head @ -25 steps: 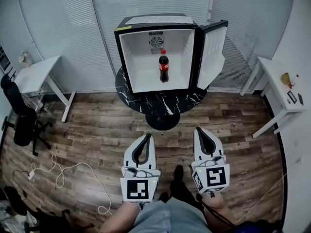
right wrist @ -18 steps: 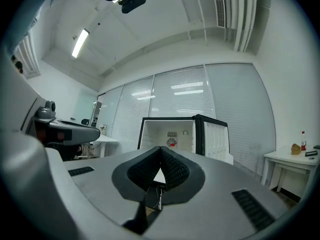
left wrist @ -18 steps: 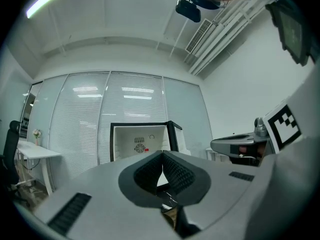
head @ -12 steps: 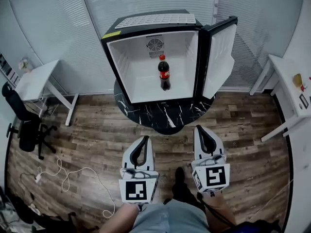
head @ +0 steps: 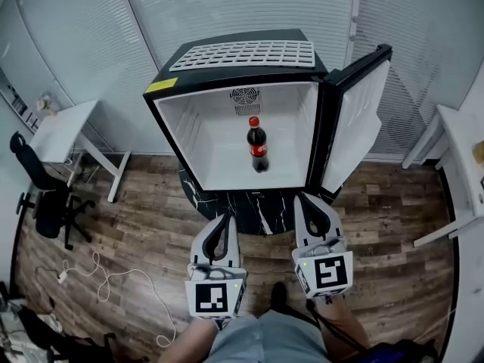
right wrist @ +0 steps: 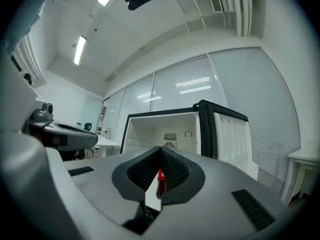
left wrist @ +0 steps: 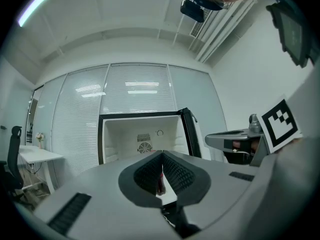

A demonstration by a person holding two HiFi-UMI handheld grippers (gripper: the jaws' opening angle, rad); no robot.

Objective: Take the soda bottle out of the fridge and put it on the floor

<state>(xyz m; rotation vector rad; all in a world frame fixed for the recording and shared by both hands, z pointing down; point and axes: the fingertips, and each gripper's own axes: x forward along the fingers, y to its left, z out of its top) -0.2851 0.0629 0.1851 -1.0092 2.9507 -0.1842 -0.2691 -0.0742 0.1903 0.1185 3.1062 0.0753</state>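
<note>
A cola bottle (head: pixel 257 146) with a red cap stands upright inside the open white mini fridge (head: pixel 234 89), whose door (head: pixel 355 127) swings out to the right. Both grippers are held low in front of it, short of the opening. My left gripper (head: pixel 226 215) is shut with nothing in it. My right gripper (head: pixel 302 197) is also shut and holds nothing. In the left gripper view only a sliver of the bottle (left wrist: pixel 160 184) shows behind the closed jaws. In the right gripper view the bottle (right wrist: pixel 160 181) peeks through below the closed tips.
The fridge sits on a round black marble table (head: pixel 261 210) on a wooden floor (head: pixel 136 225). A white desk (head: pixel 64 127) and office chair (head: pixel 41 195) stand at the left, another desk (head: pixel 461 165) at the right. A white cable (head: pixel 98 271) lies on the floor.
The person has stepped toward the fridge: it looms larger and closer. Both grippers have come forward with it and stayed shut.
</note>
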